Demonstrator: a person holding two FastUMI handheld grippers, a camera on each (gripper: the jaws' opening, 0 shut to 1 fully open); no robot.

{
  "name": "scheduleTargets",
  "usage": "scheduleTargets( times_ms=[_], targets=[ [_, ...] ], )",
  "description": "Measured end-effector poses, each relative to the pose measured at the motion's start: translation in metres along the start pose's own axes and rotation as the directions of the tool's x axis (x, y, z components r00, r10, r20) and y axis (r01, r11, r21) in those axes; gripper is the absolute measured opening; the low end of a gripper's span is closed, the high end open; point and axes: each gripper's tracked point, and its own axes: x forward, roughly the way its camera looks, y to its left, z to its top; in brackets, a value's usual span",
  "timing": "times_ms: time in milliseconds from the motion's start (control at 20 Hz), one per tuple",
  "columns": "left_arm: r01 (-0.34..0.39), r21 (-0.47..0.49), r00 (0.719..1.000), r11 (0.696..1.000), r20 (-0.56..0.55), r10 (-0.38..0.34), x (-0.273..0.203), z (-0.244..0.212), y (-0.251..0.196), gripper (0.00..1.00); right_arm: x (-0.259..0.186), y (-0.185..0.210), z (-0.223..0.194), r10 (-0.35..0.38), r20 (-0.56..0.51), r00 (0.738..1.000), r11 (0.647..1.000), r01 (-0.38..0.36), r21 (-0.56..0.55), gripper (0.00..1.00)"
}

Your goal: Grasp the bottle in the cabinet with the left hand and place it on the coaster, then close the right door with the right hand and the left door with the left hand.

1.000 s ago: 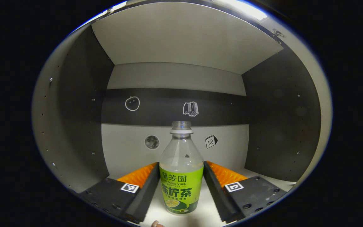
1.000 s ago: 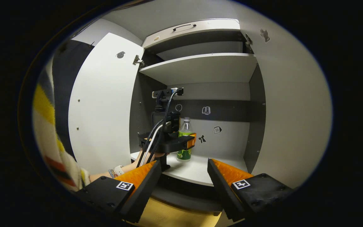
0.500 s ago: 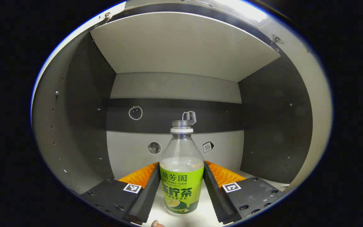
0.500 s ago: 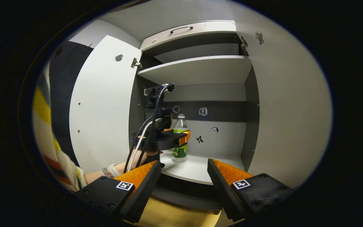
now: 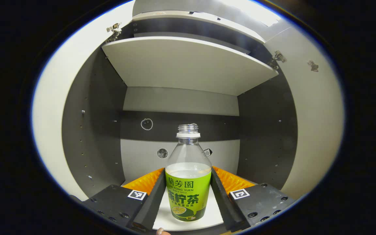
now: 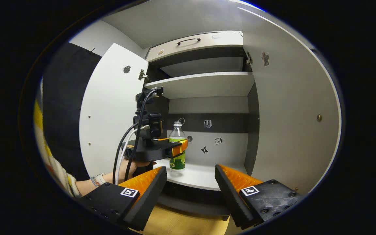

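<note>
A grey wall [image 6: 116, 32] rises above a closed drawer [image 6: 194, 40] with a dark handle.

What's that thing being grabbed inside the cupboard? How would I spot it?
Look into the open cabinet, at the lower white shelf near its front edge. There a clear bottle stands between the left gripper and its orange fingers. Its bright green label and missing cap mark it.

The bottle [image 5: 188, 182] is clear, uncapped, green-labelled and upright. It stands at the shelf's [image 6: 204, 176] front edge. Both cabinet doors [image 6: 109, 114] are open.
</note>
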Motion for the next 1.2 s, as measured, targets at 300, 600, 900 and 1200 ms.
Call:
scheduleTargets(
  times_ms=[300, 600, 900, 1200],
  targets=[
    [0.058, -0.005, 0.998, 0.998, -0.011, -0.058, -0.070, 0.006, -0.016, 0.79, -0.029, 0.005, 0.010, -0.064, 0.002, 0.998, 0.997, 0.064, -0.037, 0.98],
    [0.151, 0.000, 0.988, 0.989, -0.013, -0.151, -0.140, 0.001, -0.042, 0.78, -0.060, 0.003, 0.016, -0.145, 0.014, 0.989, 0.986, 0.145, -0.079, 0.98],
    [0.272, -0.008, 0.962, 0.962, -0.029, -0.272, -0.201, -0.026, -0.074, 0.78, -0.081, -0.005, 0.017, -0.220, 0.007, 0.975, 0.968, 0.219, -0.122, 0.98],
    [0.358, -0.084, 0.931, 0.930, -0.041, -0.363, -0.265, -0.072, -0.095, 0.78, -0.097, -0.013, 0.005, -0.269, -0.024, 0.963, 0.948, 0.261, -0.181, 0.98]
  ],
)
